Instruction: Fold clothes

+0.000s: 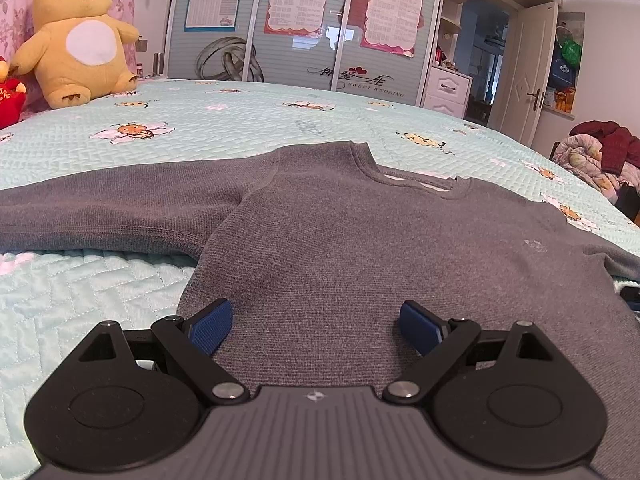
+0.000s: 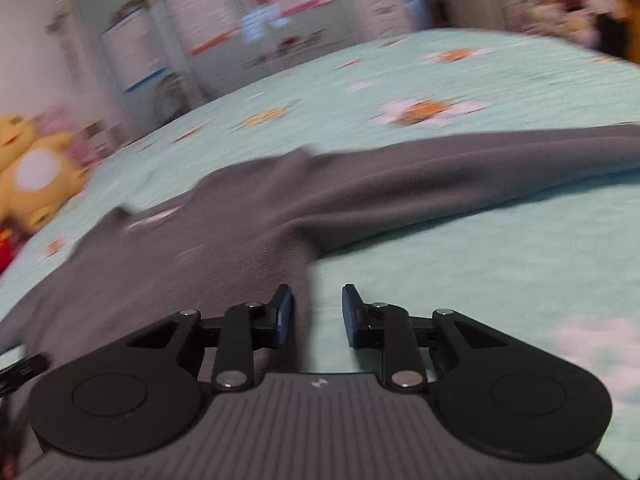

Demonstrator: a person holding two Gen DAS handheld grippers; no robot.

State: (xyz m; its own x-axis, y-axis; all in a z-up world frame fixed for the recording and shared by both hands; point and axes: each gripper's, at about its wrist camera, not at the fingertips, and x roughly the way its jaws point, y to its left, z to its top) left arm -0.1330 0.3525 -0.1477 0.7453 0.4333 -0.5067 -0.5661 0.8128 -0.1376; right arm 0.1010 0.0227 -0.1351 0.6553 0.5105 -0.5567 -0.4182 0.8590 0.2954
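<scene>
Left gripper (image 1: 316, 326) fingers wide apart; right gripper (image 2: 317, 316) fingers narrowly parted.

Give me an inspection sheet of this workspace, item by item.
Surface: bed with mint quilted bedspread, cartoon bee prints.
Job's things: grey knit sweater lying front up, both sleeves spread out, not yet folded.
Clutter: yellow plush toy and a red plush toy at the far left of the bed.
Grippers: left hand-held gripper open over the sweater's lower part; right hand-held gripper slightly open, nothing between its pads, at the sweater's side edge.
Cables: nothing seen.
Surroundings: sliding-door wardrobe with posters; pile of clothes at right.
</scene>
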